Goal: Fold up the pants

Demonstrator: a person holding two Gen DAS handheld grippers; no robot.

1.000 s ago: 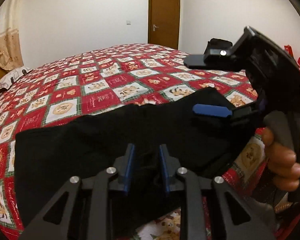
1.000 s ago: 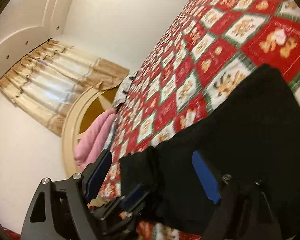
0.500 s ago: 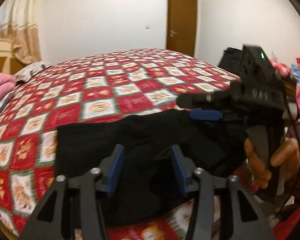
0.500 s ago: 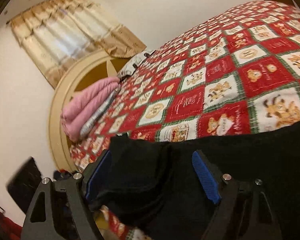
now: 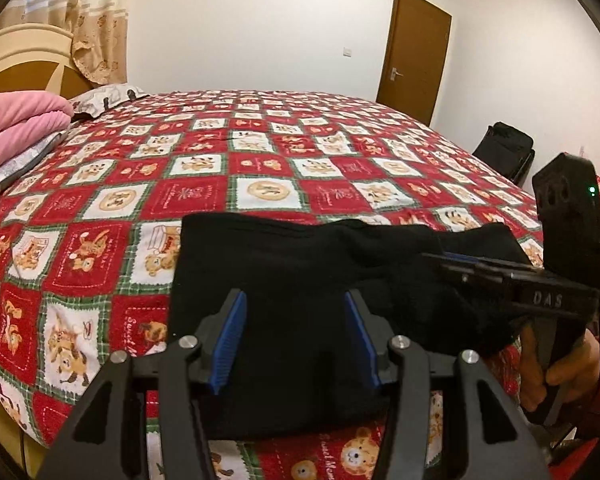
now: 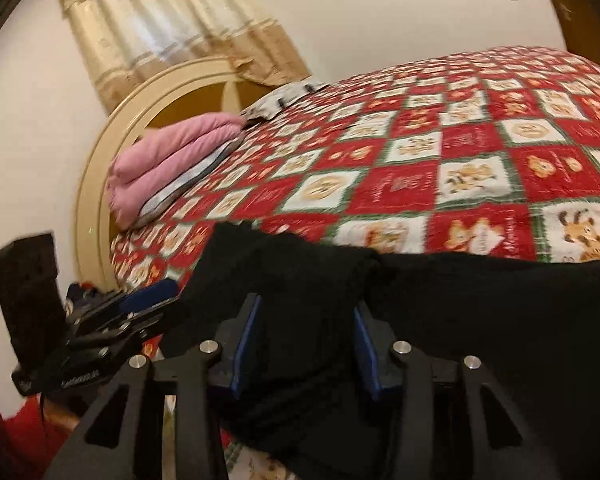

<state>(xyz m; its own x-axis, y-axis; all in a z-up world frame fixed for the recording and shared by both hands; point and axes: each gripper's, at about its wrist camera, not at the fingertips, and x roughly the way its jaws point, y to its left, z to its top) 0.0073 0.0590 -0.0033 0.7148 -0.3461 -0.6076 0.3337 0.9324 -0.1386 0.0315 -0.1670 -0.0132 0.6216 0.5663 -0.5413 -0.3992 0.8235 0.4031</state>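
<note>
Pink blanket (image 5: 16,128) (folded) lies well beyond black pants (image 5: 300,280).

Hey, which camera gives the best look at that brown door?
The left wrist view. The brown door stands whole and sharp in the far wall, handle visible. The right wrist view catches only a blurred brown sliver at its top right edge, possibly the same door.

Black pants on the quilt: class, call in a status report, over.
Left gripper open over black pants. Right gripper jaws just closing, fabric between, not pinched. Pants bunched on patchwork quilt. Nothing in the way.
</note>
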